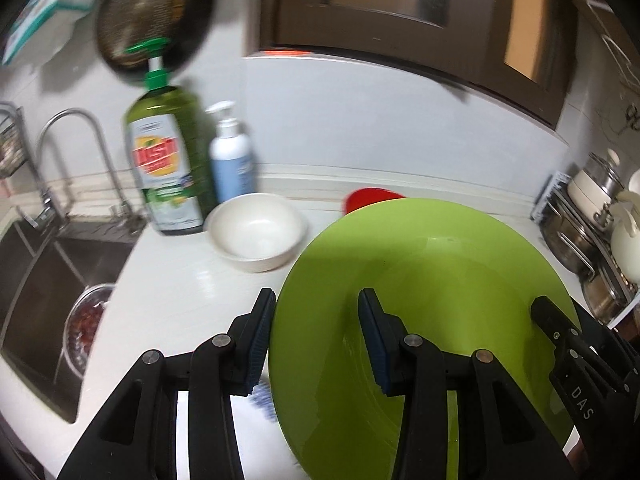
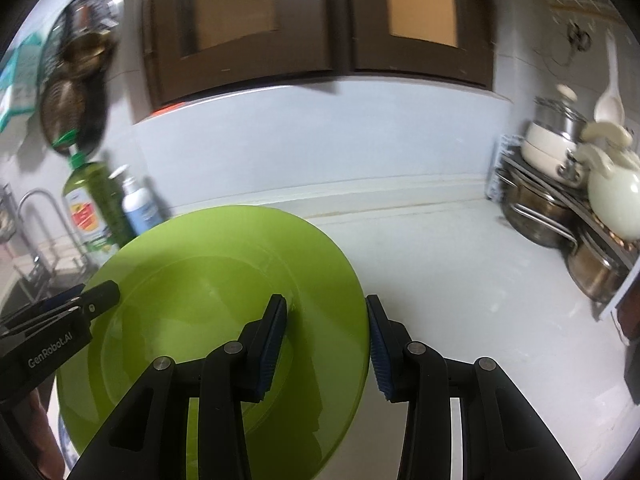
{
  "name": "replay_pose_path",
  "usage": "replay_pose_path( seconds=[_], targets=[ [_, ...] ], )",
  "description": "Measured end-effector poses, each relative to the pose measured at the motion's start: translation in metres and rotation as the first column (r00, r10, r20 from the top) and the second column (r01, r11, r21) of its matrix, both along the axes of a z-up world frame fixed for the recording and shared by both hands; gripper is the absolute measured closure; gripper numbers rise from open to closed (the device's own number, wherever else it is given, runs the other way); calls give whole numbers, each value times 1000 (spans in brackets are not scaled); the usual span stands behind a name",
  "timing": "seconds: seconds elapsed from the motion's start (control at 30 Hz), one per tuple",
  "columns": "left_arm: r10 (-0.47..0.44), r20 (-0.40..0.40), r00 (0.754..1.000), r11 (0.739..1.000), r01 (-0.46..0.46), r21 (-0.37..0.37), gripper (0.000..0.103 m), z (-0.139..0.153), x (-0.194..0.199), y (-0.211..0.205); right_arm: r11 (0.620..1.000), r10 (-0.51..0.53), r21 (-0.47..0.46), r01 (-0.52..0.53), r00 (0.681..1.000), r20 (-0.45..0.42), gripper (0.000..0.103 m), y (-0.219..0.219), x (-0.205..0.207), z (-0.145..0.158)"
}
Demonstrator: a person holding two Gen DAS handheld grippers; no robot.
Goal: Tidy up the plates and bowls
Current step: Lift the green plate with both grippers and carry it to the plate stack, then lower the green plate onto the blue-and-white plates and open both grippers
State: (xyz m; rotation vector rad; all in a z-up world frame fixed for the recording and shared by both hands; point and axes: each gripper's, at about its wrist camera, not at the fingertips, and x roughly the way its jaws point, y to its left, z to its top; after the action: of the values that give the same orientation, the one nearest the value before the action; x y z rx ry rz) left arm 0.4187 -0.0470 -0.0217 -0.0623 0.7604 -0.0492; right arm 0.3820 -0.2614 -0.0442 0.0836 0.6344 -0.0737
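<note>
We carry the large round lime-green plate [image 1: 420, 280] by opposite rims, left gripper [image 1: 316, 340] and right gripper [image 2: 328, 344] each part-closed on an edge, keeping it steady at lower centre.

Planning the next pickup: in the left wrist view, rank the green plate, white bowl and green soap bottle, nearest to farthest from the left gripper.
1. Green plate, rim between the left gripper fingers.
2. White bowl, ahead on the counter.
3. Green soap bottle, behind the bowl, by the sink.
</note>
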Motion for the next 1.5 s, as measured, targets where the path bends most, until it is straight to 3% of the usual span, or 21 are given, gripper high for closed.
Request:
replay_pose_path(
  seconds=[0.6, 1.03, 1.5],
  targets=[
    [236, -10, 972, 972, -236, 3, 61, -4, -67, 129, 966, 259, -15, -259, 966, -3, 62, 129, -19, -2],
    [292, -96, 952, 956, -289, 43, 61, -35, -101, 164, 933, 359, 10, -360, 928, -99, 62, 176, -35, -32],
    [299, -207, 932, 954, -289, 79, 61, -84, -110, 170, 921, 388, 52, -387, 889, -243, 61, 186, -36, -83]
  ],
)
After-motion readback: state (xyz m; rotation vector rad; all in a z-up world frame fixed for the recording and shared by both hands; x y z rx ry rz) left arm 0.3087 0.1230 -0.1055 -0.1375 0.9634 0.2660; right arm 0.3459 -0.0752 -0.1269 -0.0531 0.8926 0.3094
